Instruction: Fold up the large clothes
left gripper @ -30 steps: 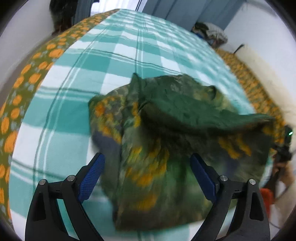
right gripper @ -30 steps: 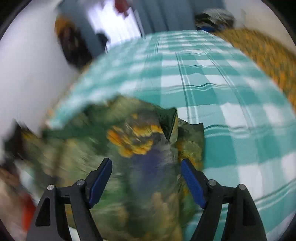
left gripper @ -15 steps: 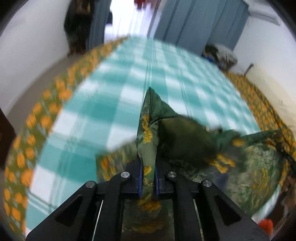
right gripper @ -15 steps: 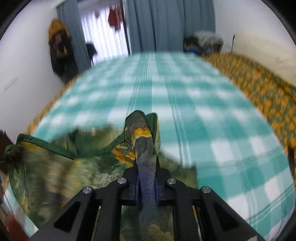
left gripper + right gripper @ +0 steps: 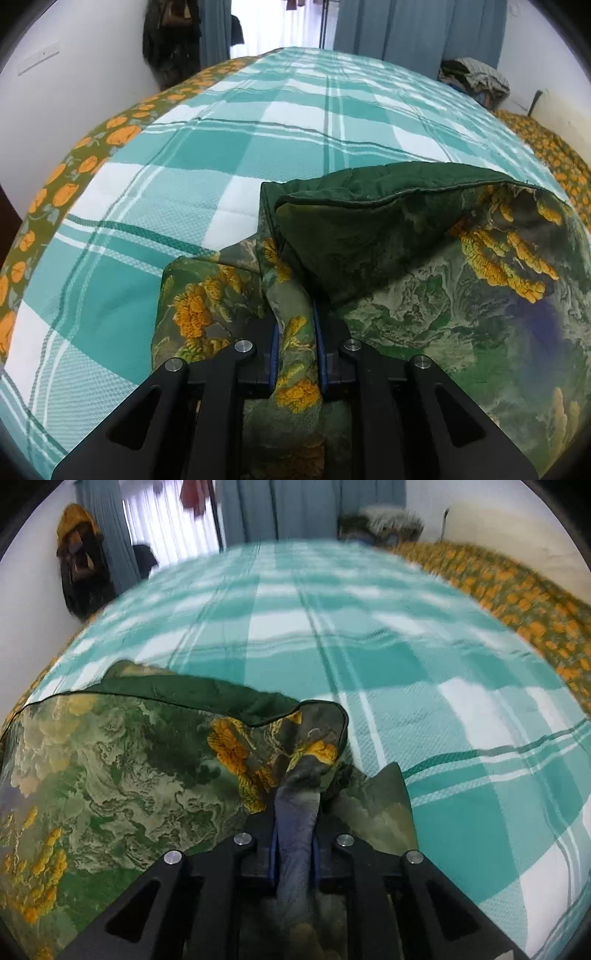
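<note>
A large green garment (image 5: 424, 266) with orange and yellow flower prints and a dark green hem lies bunched over the near end of a bed. My left gripper (image 5: 294, 354) is shut on a fold at its left side. My right gripper (image 5: 294, 840) is shut on a bluish-grey fold at its right side, and the garment (image 5: 122, 771) spreads out to the left of it. The cloth is stretched between the two grippers and lifted off the bedspread, its dark hem running across the top.
The bed carries a teal and white checked spread (image 5: 303, 122) with an orange flowered border (image 5: 70, 184). A pile of clothes (image 5: 472, 77) sits at the far end. Blue curtains (image 5: 295, 506) and a dark hanging coat (image 5: 81, 565) stand behind the bed.
Both grippers were open above the garment one second ago. Both closed on folds of it and raised it, stretching the cloth wider between them.
</note>
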`<state>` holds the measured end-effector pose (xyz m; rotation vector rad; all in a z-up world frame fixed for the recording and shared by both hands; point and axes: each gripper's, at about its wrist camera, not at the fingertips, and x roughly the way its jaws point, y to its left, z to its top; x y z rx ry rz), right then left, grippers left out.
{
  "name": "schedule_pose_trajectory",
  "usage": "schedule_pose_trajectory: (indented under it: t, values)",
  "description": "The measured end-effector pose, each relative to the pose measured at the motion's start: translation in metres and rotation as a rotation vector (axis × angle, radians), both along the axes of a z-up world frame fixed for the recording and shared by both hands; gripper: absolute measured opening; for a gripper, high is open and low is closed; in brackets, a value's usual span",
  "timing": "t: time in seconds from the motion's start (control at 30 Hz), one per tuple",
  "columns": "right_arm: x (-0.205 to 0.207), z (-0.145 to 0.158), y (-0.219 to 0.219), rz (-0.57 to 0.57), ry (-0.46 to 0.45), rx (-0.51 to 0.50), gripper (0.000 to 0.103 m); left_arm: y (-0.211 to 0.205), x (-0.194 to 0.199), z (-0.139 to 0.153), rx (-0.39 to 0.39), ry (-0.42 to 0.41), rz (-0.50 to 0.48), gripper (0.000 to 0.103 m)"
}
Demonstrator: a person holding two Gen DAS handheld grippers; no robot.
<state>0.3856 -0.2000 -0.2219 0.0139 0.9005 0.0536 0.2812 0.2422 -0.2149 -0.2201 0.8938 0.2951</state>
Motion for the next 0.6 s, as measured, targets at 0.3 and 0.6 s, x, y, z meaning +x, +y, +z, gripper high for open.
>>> schedule_pose_trajectory:
  t: [0.3, 0.6]
  values:
    - [0.0031, -0.0009, -0.0033, -0.002, -0.008, 0.024, 0.015, -0.0017, -0.0055, 0.0011, -0.004, -0.026, 0.007, 0.016]
    - [0.002, -0.0011, -0.0027, -0.003, -0.009, 0.016, 0.015, -0.0013, -0.0057, 0.0009, -0.004, -0.027, 0.007, 0.016]
